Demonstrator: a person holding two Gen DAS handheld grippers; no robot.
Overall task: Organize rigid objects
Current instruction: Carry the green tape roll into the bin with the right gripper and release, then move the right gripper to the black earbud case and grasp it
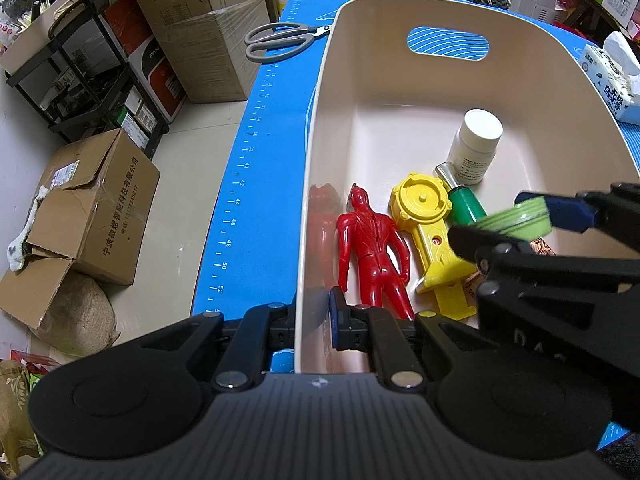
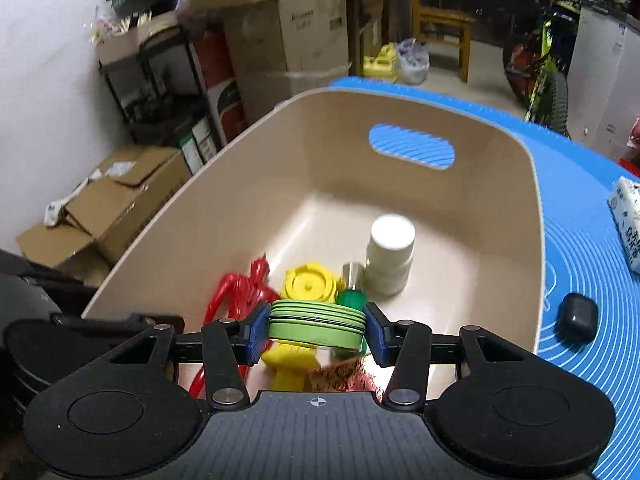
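Note:
A beige plastic bin (image 1: 400,12) stands on the blue mat. My left gripper (image 1: 313,322) is shut on the bin's near left wall, one finger outside and one inside. My right gripper (image 2: 317,332) is shut on a round green tin (image 2: 316,318), held on edge just over the bin's near end. The green tin (image 1: 516,220) also shows in the left wrist view, hanging above the things inside. On the bin floor lie a red figure (image 1: 374,252), a yellow toy (image 1: 428,224), a green bottle (image 1: 464,204) with a silver cap and a white bottle (image 1: 476,146).
Grey scissors (image 1: 280,40) lie on the blue mat (image 1: 256,184) left of the bin. A tissue pack (image 2: 628,220) and a black case (image 2: 578,318) sit to its right. A brown patterned item (image 2: 340,374) lies under the tin. Cardboard boxes (image 1: 92,204) crowd the floor at left.

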